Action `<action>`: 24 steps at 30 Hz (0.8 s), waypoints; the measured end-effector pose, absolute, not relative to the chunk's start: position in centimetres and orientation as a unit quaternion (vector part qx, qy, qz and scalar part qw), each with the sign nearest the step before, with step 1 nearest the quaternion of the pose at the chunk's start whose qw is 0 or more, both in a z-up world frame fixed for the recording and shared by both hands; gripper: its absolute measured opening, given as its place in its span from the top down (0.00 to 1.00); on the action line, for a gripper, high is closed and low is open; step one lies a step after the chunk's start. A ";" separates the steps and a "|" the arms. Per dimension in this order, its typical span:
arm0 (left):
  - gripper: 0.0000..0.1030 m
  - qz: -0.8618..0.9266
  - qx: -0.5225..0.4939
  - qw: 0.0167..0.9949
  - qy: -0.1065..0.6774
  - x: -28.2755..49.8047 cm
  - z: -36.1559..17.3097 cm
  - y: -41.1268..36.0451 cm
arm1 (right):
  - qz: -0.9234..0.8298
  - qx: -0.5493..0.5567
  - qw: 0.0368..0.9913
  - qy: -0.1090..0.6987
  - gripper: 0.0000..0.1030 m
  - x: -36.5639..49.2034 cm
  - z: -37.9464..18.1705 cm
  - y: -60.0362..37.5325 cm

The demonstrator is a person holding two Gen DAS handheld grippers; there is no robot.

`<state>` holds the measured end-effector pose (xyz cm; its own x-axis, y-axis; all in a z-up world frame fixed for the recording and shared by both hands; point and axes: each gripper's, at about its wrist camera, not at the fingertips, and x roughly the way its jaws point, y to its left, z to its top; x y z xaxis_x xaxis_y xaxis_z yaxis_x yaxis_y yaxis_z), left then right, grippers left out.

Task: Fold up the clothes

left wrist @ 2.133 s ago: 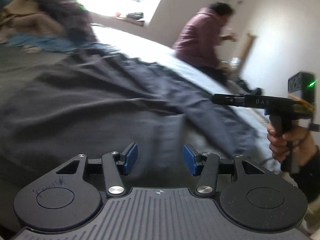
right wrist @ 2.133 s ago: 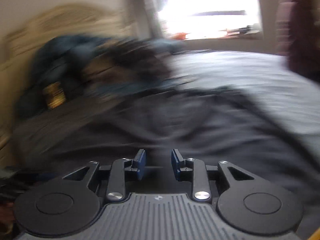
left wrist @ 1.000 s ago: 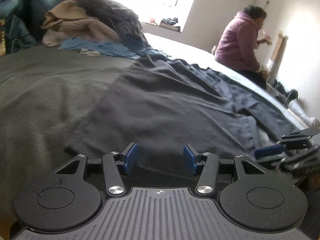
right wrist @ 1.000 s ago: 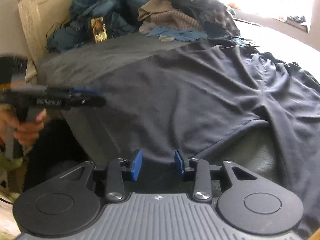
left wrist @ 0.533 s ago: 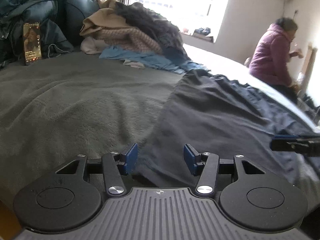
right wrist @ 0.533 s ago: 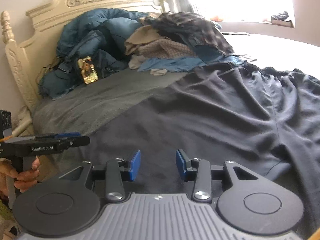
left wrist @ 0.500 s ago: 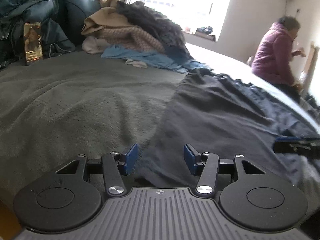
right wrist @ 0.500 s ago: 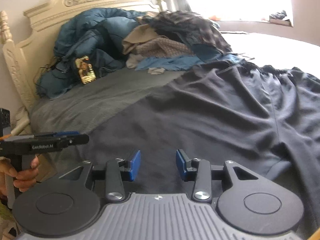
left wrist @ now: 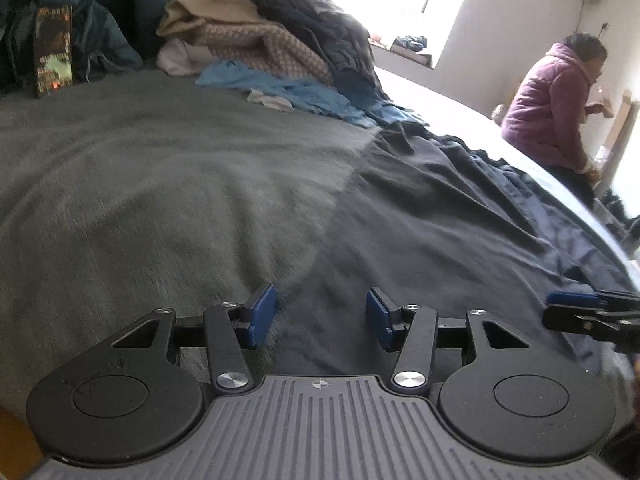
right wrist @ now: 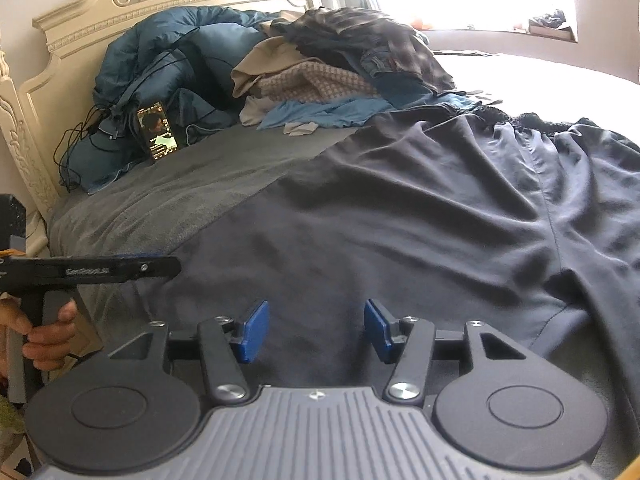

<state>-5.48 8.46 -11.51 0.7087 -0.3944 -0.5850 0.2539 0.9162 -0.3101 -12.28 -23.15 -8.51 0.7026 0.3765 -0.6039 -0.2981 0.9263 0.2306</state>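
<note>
Trousers (right wrist: pixel 420 216) lie spread just ahead of the opening right hand-held gripper (right wrist: pixel 316 330).

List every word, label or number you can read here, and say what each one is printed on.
"GenRobot.AI", blurred and only just readable: white lettering along the side of the left gripper, in the right wrist view.
Phone screen propped against the blue bedding: shows a picture with some text, too small to read.
Nothing else bears readable text.

Matt dark cloth trousers (right wrist: pixel 420 208)
</note>
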 end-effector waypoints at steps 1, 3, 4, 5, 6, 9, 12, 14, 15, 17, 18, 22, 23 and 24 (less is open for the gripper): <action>0.53 -0.182 -0.109 0.917 0.339 -5.8 -11.5 8.5 | 0.183 0.060 0.920 0.341 0.46 -12.3 -8.6 -23.2; 0.53 -0.184 -0.110 0.916 0.339 -5.9 -11.5 8.5 | 0.181 0.063 0.919 0.344 0.46 -12.3 -8.6 -23.3; 0.54 -0.185 -0.109 0.916 0.338 -6.0 -11.5 8.5 | 0.180 0.065 0.919 0.345 0.46 -12.3 -8.7 -23.4; 0.56 -0.184 -0.111 0.916 0.339 -5.8 -11.5 8.5 | 0.180 0.066 0.918 0.346 0.46 -12.3 -8.7 -23.5; 0.56 -0.183 -0.115 0.915 0.341 -5.5 -11.5 8.6 | 0.179 0.068 0.918 0.347 0.46 -12.3 -8.7 -23.5; 0.59 -0.183 -0.127 0.913 0.342 -4.6 -11.5 8.6 | 0.175 0.073 0.918 0.347 0.46 -12.3 -8.6 -23.8; 0.62 -0.179 -0.124 0.914 0.342 -4.3 -11.7 8.2 | 0.171 0.078 0.920 0.345 0.46 -12.5 -8.5 -24.1; 0.68 -0.173 -0.120 0.918 0.336 -4.6 -11.7 8.0 | 0.169 0.081 0.919 0.346 0.45 -12.3 -8.4 -24.3; 0.71 -0.172 -0.121 0.919 0.334 -4.7 -11.7 8.1 | 0.168 0.082 0.919 0.347 0.45 -12.2 -8.3 -24.4; 0.82 -0.171 -0.131 0.918 0.332 -5.0 -11.7 8.2 | 0.166 0.086 0.918 0.349 0.45 -11.8 -7.9 -24.5; 0.84 -0.172 -0.135 0.918 0.331 -5.2 -11.6 8.3 | 0.167 0.091 0.918 0.348 0.45 -11.4 -7.6 -24.5; 0.85 -0.181 -0.111 0.920 0.330 -5.6 -11.6 7.9 | 0.182 0.106 0.918 0.337 0.42 -9.7 -6.0 -24.6; 0.85 -0.184 -0.103 0.920 0.330 -5.6 -11.5 7.7 | 0.185 0.110 0.917 0.335 0.40 -8.9 -5.5 -24.4; 0.83 -0.185 -0.098 0.921 0.329 -5.7 -11.5 7.6 | 0.188 0.115 0.916 0.336 0.39 -8.1 -5.2 -24.3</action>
